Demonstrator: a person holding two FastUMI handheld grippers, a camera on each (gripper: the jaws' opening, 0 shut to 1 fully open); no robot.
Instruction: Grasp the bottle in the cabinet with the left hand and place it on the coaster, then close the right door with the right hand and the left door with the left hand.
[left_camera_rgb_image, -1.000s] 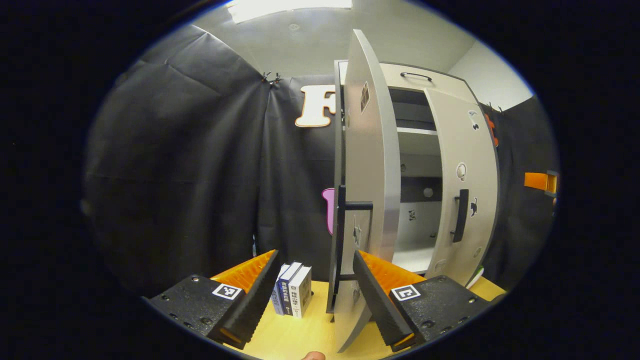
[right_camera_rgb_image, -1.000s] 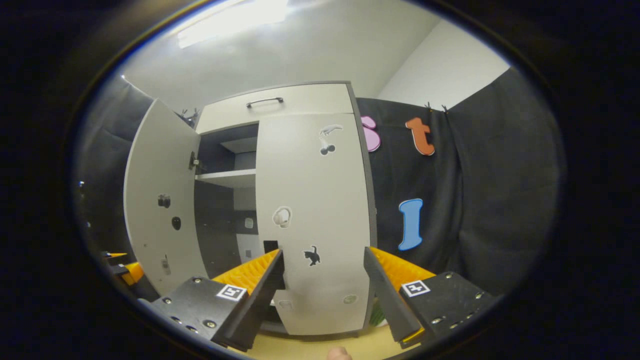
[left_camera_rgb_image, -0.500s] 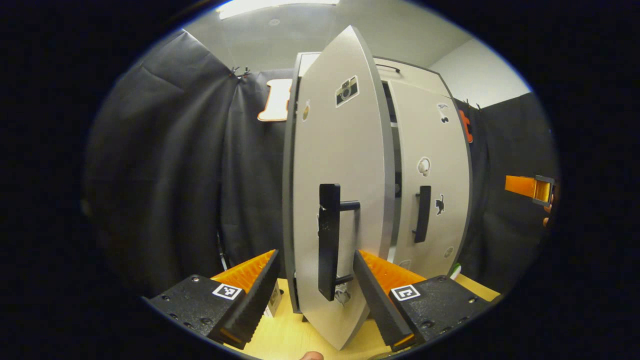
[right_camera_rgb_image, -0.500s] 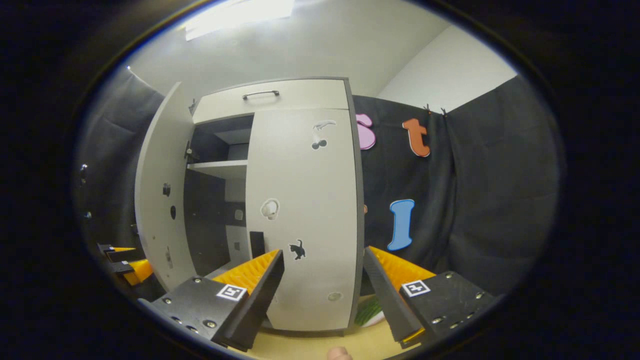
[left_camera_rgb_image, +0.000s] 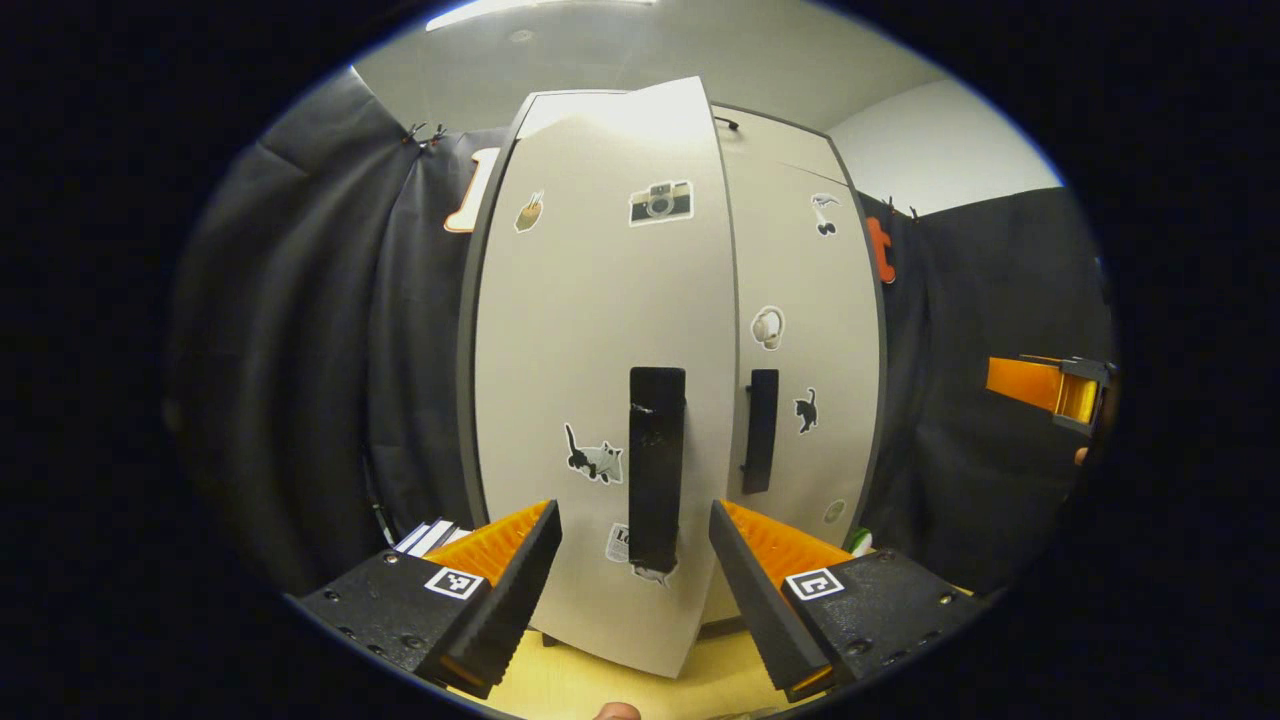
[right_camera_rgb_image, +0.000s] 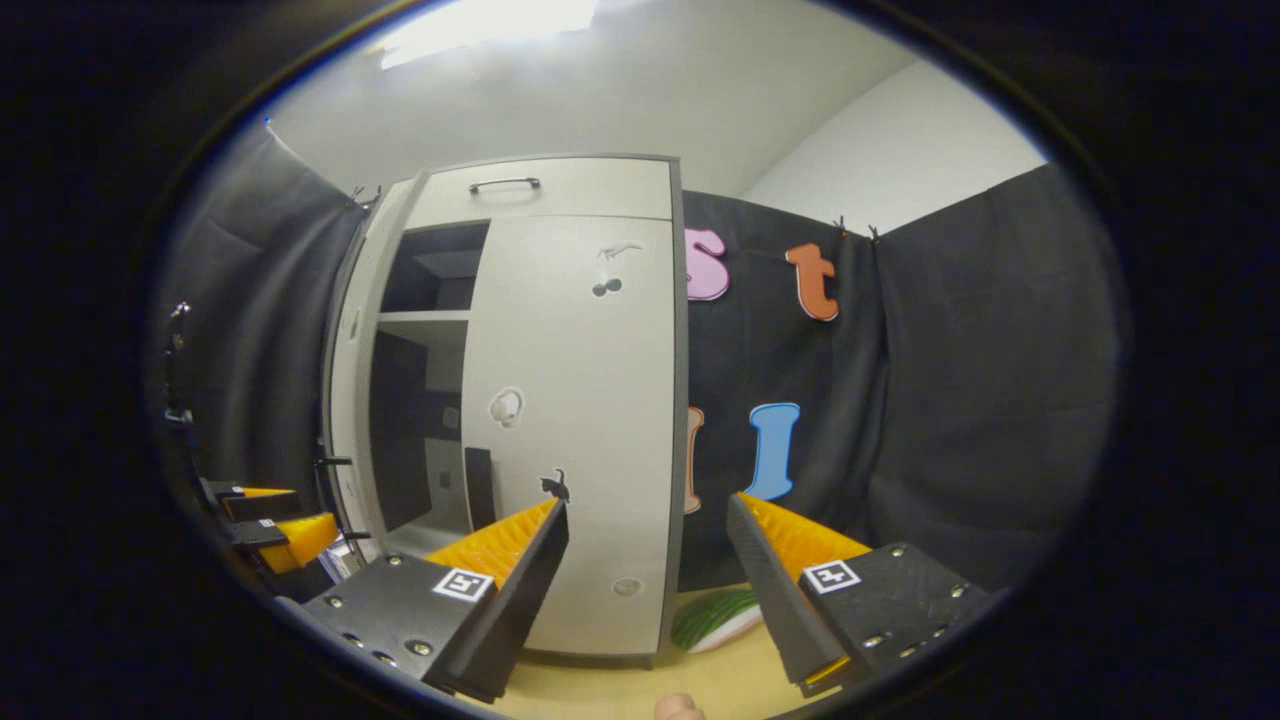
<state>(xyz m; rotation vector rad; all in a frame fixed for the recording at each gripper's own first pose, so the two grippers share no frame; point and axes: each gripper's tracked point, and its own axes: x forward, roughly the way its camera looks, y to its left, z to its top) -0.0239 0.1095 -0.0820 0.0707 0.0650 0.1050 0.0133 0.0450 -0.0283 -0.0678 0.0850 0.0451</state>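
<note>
One door is left: the left door (left_camera_rgb_image: 600, 400) stands nearly flush, its black handle (left_camera_rgb_image: 656, 470) just ahead of the left gripper (left_camera_rgb_image: 635, 560), whose jaws gape empty. Push squarely beside that handle until it seats against the shut right door (left_camera_rgb_image: 800, 340). Right gripper (right_camera_rgb_image: 645, 570) hangs open, idle; I cannot tell where the bottle is.

A: What was hidden around the cabinet (right_camera_rgb_image: 560, 400)?
B: Its left door (left_camera_rgb_image: 600, 380) covered most of the inside; the lower shelves stayed too dark to read. Books (left_camera_rgb_image: 428, 537) left of it were mostly blocked by the left claw (left_camera_rgb_image: 632, 585).
A: And to the right of the cabinet?
B: A green-and-white object (right_camera_rgb_image: 712, 620) on the counter (right_camera_rgb_image: 620, 690), half behind the right claw (right_camera_rgb_image: 648, 590), too unclear to name.
</note>
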